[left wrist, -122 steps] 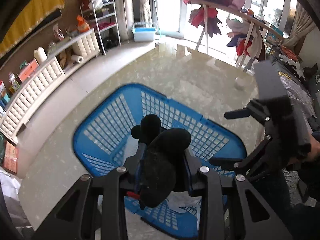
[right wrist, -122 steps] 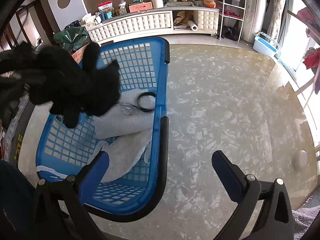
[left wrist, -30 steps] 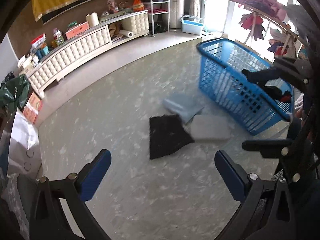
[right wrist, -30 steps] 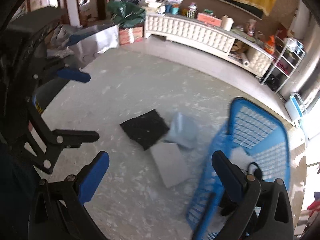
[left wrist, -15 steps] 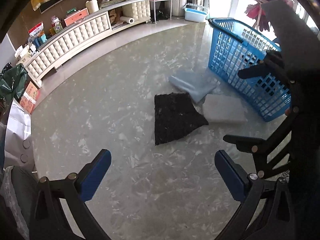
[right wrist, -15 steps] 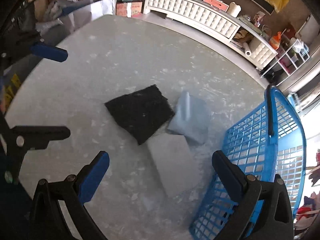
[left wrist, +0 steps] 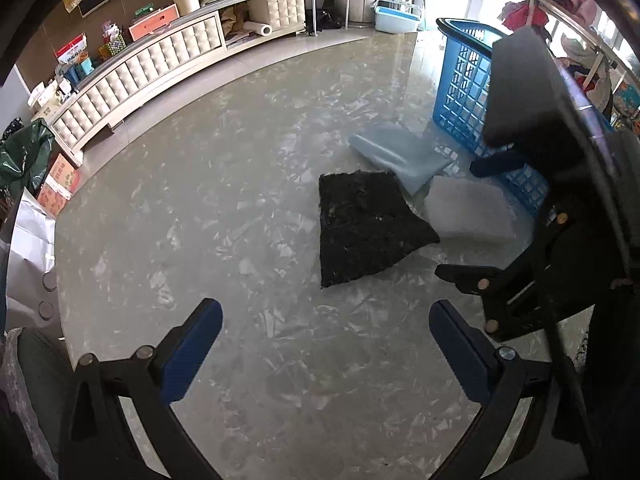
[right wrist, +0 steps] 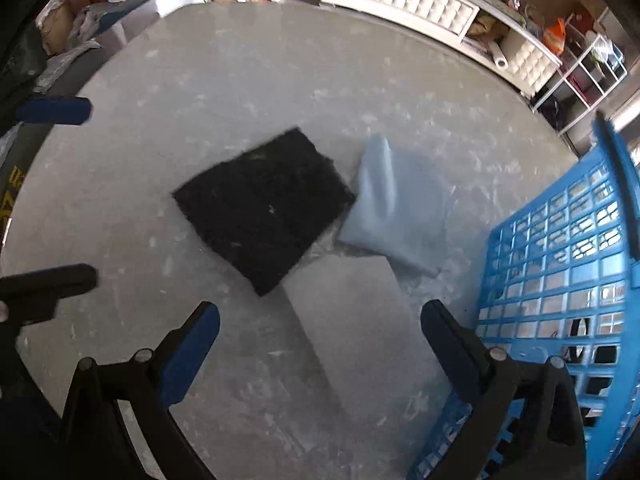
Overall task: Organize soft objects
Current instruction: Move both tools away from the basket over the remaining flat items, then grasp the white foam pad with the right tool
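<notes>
Left gripper (left wrist: 326, 346) and right gripper (right wrist: 320, 346) both released and empty above the round table (left wrist: 200, 208), black pad (left wrist: 366, 224), blue pad (left wrist: 398, 154) and white pad (left wrist: 468, 210) clustered near its far edge beside the blue basket (right wrist: 560, 264), no writing legible on them

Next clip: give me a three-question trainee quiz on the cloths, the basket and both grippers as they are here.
1. True or false: the left gripper is shut on the black cloth.
2. How many folded cloths lie on the floor? A) two B) three C) five
3. Fill in: the light blue cloth lies beside the blue ____.

Key: 1 false, since both it and the right gripper are open; 2 B, counting the grey cloth; 3 basket.
</notes>
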A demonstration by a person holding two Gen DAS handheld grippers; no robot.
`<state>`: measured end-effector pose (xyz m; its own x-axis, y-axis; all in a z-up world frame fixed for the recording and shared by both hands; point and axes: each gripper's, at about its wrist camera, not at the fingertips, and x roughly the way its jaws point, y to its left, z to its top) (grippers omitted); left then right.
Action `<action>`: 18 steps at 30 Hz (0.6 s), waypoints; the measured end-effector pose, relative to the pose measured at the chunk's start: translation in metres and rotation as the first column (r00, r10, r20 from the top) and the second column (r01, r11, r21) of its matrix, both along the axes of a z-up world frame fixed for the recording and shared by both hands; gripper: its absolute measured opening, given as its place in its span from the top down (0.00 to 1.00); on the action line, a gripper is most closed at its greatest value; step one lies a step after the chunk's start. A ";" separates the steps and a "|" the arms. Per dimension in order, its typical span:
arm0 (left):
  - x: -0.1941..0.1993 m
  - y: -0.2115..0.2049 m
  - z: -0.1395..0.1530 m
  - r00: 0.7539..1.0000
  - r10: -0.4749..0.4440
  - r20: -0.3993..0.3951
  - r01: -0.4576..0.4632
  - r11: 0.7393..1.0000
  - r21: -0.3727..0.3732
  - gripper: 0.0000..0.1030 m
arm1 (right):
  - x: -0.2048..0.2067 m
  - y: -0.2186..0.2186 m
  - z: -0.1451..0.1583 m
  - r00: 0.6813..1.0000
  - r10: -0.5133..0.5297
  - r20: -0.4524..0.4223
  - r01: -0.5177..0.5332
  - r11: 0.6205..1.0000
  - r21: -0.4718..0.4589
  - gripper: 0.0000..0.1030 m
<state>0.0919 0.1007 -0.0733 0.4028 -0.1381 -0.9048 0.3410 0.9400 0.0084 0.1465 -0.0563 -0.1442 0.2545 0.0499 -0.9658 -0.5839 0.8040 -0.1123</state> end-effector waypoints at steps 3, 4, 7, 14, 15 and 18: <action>0.002 0.000 -0.002 1.000 0.000 -0.003 0.000 1.000 0.000 0.00 | 0.004 0.001 -0.005 1.000 -0.021 -0.009 0.021 1.000 0.002 0.04; 0.002 0.000 -0.003 1.000 -0.001 -0.005 0.001 1.000 0.000 0.00 | 0.006 0.001 -0.007 1.000 -0.028 -0.012 0.028 1.000 0.002 0.04; 0.005 0.000 -0.007 1.000 -0.005 -0.010 0.004 1.000 -0.003 0.00 | 0.010 0.002 -0.016 0.999 -0.034 -0.035 0.033 0.999 -0.004 0.05; 0.008 0.006 -0.009 1.000 -0.003 -0.021 0.003 1.000 -0.024 0.00 | 0.005 -0.007 -0.015 0.998 -0.040 -0.052 0.043 0.998 0.049 0.14; 0.008 0.007 -0.008 1.000 -0.003 -0.018 0.002 1.000 -0.026 0.00 | 0.006 -0.008 -0.015 0.997 -0.046 -0.062 0.050 0.997 0.062 0.23; 0.009 0.008 -0.007 1.000 0.000 -0.016 0.000 0.999 -0.033 0.00 | 0.004 -0.008 -0.009 0.997 -0.047 -0.067 0.053 0.995 0.089 0.47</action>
<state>0.1006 0.1089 -0.0806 0.3886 -0.1677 -0.9060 0.3409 0.9397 -0.0277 0.1509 -0.0642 -0.1533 0.1955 0.1271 -0.9724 -0.5467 0.8373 -0.0005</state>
